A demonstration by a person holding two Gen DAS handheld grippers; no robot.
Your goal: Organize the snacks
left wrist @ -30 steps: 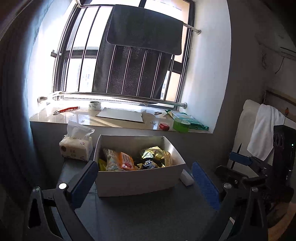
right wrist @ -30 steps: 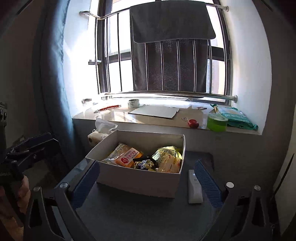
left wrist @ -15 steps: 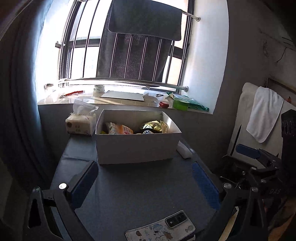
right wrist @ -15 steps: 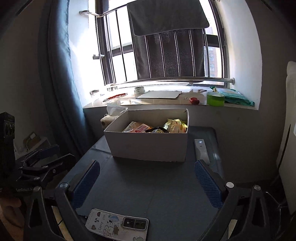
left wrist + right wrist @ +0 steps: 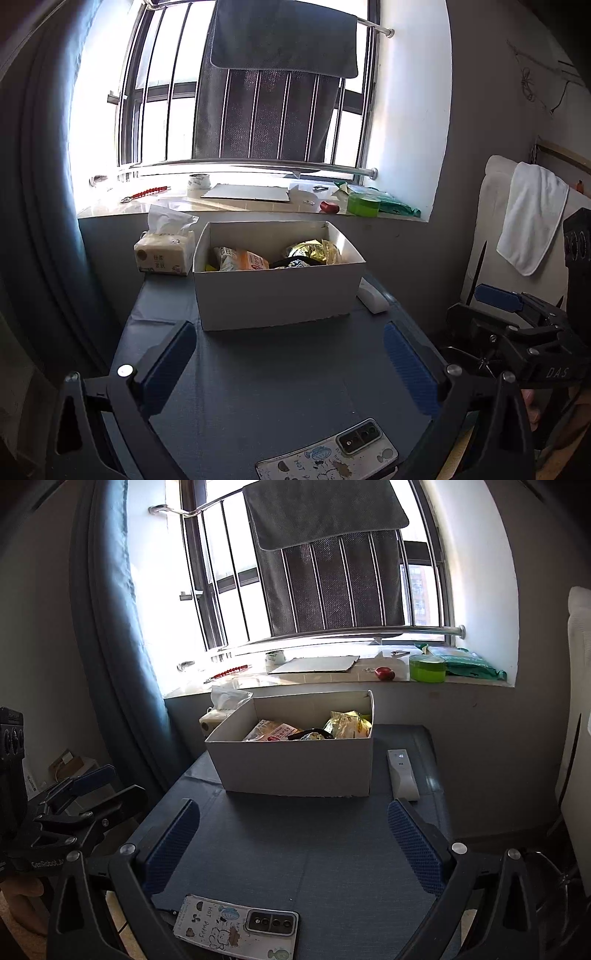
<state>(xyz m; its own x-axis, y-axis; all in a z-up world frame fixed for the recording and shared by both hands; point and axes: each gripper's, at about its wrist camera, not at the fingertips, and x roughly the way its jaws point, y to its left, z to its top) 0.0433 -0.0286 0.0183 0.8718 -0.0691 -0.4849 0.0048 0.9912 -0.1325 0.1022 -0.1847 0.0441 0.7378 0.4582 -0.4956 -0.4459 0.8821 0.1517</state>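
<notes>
A: Snacks (image 5: 273, 256) sit inside the white box (image 5: 277, 299) at the far end of the surface (image 5: 280, 376), near the wall under the windowsill (image 5: 236, 206). We see an orange pack (image 5: 251, 260) on the left and a gold foil pack (image 5: 314, 251) on the right. The box's front wall hides their lower halves, and the dark item between them is too small for us to identify.

B: Claws?

A: Left claw (image 5: 288, 365) has its jaws spread wide and is holding nothing. The same goes for the right claw (image 5: 293, 843). Both are at the near end of the surface, well apart from the box, which lies straight ahead between the blue pads (image 5: 170, 365) in each view. From the left wrist view we see the right claw's body at the right edge, off the surface.

B: Anything else on the surface?

A: A phone (image 5: 236, 928) in a cartoon case lies face-down at the near edge, partly cut off in the left view. A white remote (image 5: 402, 775) lies just beside the box's right side. A tissue pack (image 5: 166, 254) is touching or nearly touching its left side; we can't tell which.

B: Room?

A: Barred window with a dark towel (image 5: 284, 37) over the rail. The sill carries a green tub (image 5: 426, 668), a red item, a flat board and a tape roll. Blue curtain on the left, white towel (image 5: 532, 218) on the right.
</notes>
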